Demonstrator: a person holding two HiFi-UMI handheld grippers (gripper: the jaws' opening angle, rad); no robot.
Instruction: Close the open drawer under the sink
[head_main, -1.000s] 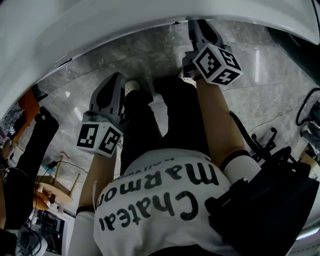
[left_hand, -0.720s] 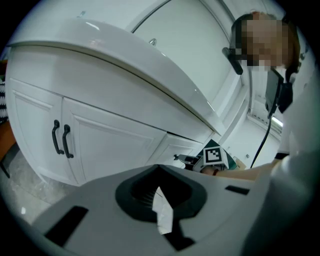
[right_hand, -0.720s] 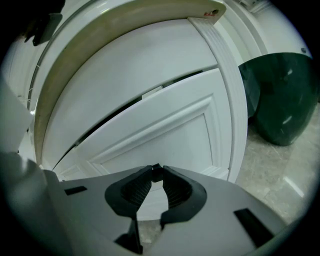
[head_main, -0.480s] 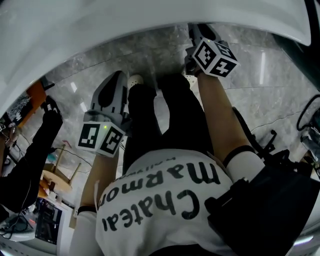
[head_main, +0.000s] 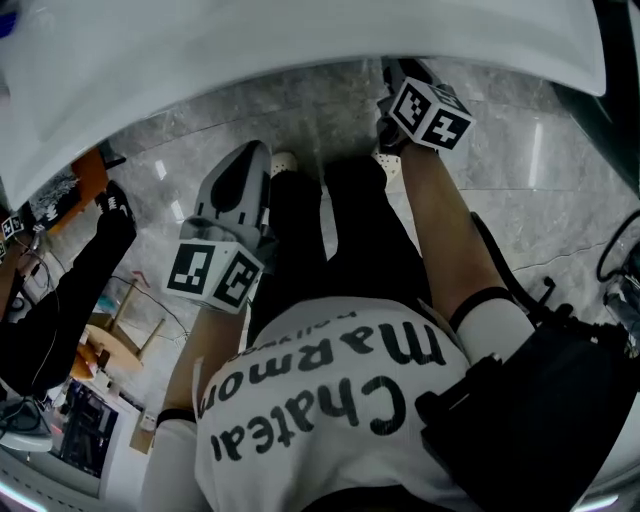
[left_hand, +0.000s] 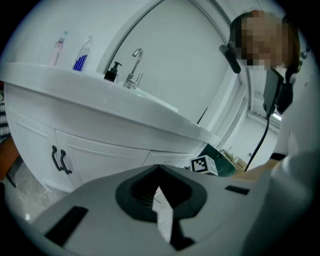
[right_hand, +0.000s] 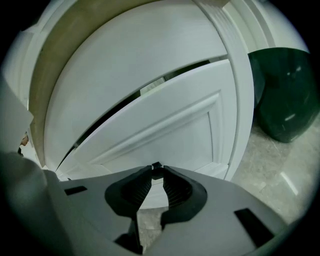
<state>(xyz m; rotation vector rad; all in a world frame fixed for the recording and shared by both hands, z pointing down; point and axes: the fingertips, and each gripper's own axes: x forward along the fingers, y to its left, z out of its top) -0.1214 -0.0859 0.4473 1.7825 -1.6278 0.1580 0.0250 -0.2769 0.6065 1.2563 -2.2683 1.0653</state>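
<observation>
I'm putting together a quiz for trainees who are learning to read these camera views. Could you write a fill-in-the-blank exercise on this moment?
1. A dark gap along the top of the drawer shows it is partly ____.
2. The right gripper has its jaws ____, with nothing between them.
3. In the right gripper view, the bin on the floor to the right of the drawer is dark ____.
Missing words: open; shut; green.

Your tally, kind by kind.
You carry two grippers, left gripper (left_hand: 159, 167) and right gripper (right_hand: 156, 167); you face one tap (left_hand: 134, 67), one black pump bottle (left_hand: 112, 71), two slim bottles (left_hand: 81, 56), two black door handles (left_hand: 53, 156), one drawer (right_hand: 165, 130), one green bin (right_hand: 282, 95).
</observation>
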